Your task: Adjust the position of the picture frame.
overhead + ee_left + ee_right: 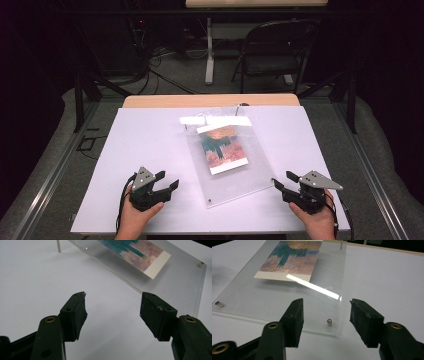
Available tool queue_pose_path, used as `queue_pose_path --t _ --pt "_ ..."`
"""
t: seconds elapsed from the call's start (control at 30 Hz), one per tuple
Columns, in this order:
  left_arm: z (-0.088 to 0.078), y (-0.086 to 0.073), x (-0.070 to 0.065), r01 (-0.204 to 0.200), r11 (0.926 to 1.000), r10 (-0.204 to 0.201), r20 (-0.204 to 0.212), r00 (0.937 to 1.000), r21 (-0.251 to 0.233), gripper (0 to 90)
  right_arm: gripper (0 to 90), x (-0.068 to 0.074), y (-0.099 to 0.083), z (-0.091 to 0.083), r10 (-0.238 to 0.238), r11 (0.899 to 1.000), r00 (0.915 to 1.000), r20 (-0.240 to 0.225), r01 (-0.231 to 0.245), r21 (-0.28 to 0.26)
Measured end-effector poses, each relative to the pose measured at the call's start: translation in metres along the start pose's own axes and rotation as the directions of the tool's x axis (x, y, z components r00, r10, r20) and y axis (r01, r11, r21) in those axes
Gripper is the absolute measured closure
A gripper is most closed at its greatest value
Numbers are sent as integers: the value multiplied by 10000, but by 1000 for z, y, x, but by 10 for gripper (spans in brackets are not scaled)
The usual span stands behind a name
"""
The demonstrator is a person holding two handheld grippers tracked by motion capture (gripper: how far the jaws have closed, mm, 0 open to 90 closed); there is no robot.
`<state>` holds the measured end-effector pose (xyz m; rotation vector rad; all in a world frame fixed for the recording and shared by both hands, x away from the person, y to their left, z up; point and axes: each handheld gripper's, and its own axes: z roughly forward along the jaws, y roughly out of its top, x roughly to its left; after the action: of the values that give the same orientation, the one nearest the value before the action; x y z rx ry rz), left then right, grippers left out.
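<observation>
Acrylic, a clear rectangular frame (227, 160) with a teal-and-orange painted card (223, 148) inside, lies on my white table board (145, 135), raised on short metal pegs (329, 322). My left gripper (162, 182) rests near the frame's left edge, apart from it, jaws spread wide with nothing between them. My right gripper (283, 181) sits just beside the frame's near right corner, jaws equally wide apart and empty, that corner's peg lying ahead between them.

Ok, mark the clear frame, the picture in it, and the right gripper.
clear frame (252, 176), high view, bare near part of the panel.
picture (222, 149), high view, middle of the print.
right gripper (283, 181), high view, between its open fingertips.
</observation>
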<state>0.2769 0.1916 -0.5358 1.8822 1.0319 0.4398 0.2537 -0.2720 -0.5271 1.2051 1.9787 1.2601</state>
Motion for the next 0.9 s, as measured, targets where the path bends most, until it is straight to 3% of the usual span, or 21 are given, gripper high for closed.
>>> queue_pose_path --t 0.1,0.27,0.5,0.67,0.8,0.9 --pt "-1 0 1 -203 9997 204 -85 9998 113 380 499 -2 -1 1 75 9998 9998 -181 -72 169" --pt "-4 -2 2 -357 9992 358 -82 9993 182 430 548 -2 1 1 7 9997 10000 -55 -5 260" --pt "-5 -1 2 103 9994 -109 169 9998 316 518 613 -5 2 5 3 9979 9999 -108 4 655" --pt "-2 3 3 538 9985 -540 500 9973 51 520 633 -5 4 6 159 9970 9995 -264 -138 755" --pt "0 14 7 964 9949 -971 219 9950 299 520 675 -6 10 9 152 9972 9994 -304 -129 740" --pt "4 26 13 1094 9937 -1100 265 9936 246 604 731 -7 15 11 88 9971 9992 -395 -58 759"
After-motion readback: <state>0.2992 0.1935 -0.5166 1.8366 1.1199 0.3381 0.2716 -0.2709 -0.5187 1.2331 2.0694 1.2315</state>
